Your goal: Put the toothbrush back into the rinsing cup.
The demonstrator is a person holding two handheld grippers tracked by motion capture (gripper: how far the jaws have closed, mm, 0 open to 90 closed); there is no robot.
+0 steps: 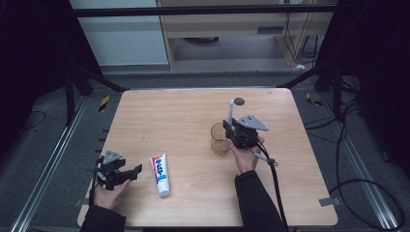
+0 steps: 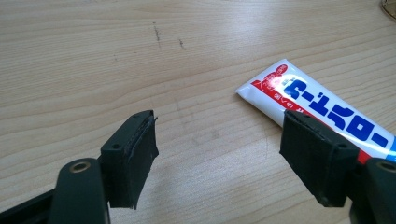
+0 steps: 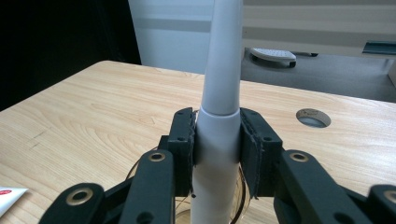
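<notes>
The white electric toothbrush (image 3: 218,140) stands upright in the right gripper (image 3: 217,149), its thicker handle clamped between the two black pads, which press on it from either side; the slimmer neck rises above the jaws and out of the top of the right gripper view. Its lower end reaches down inside a clear amber-tinted cup (image 1: 220,140), whose rim curves just below the jaws; whether the handle touches the bottom of the cup cannot be told. In the high view the toothbrush (image 1: 230,113) rises pale above the right gripper (image 1: 232,131), which hangs over the cup right of the table's centre, held by the right hand (image 1: 246,155) coming up from the near edge, a cable trailing back from it.

Well apart, toward the near left, a white toothpaste tube (image 1: 160,174) with red and blue print lies flat on the wooden table (image 1: 183,111), its cap end toward the person; the left gripper (image 1: 126,174) rests just left of it in the left hand (image 1: 107,192). In the left gripper view the left gripper (image 2: 219,158) has its jaws spread wide with nothing between them but bare wood; the tube (image 2: 327,116) lies partly behind the pad on that view's right; whether that pad touches it cannot be told. A round hole (image 1: 239,101) sits in the tabletop beyond the cup.
</notes>
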